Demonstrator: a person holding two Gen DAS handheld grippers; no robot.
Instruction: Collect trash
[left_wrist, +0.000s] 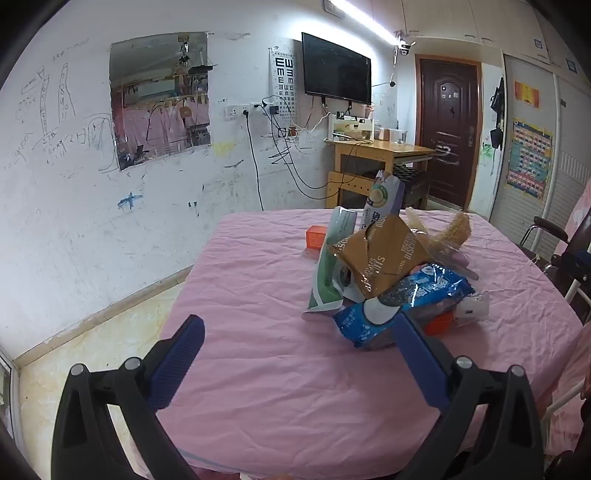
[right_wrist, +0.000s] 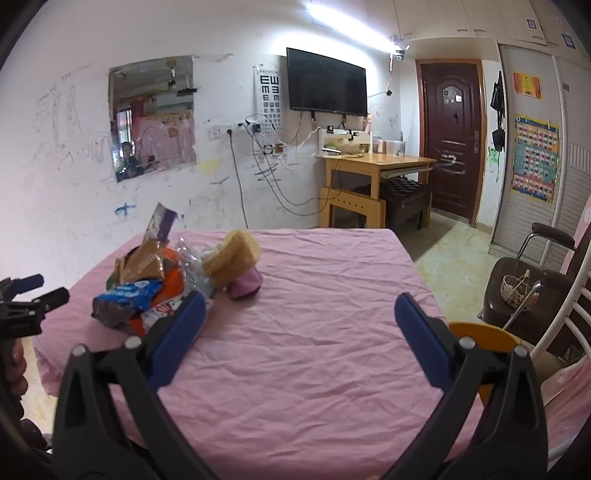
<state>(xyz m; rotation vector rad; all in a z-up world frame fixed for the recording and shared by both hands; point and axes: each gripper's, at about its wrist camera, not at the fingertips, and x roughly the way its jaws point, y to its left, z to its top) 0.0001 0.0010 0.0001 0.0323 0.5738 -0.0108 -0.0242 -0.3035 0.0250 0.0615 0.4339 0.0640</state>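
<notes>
A heap of trash lies on the pink bedsheet: a blue snack wrapper, a brown biscuit pack, a green-white packet, a tall purple-white packet and an orange box. My left gripper is open, nothing between its fingers; its right finger sits just in front of the blue wrapper. In the right wrist view the same heap lies left of my open right gripper, with a yellow plush toy beside it. The left gripper shows at the left edge.
An orange round bin stands past the bed's right edge, behind the right finger. A dark chair with a small basket is at the right. A wooden desk, a wall TV and a brown door stand at the back.
</notes>
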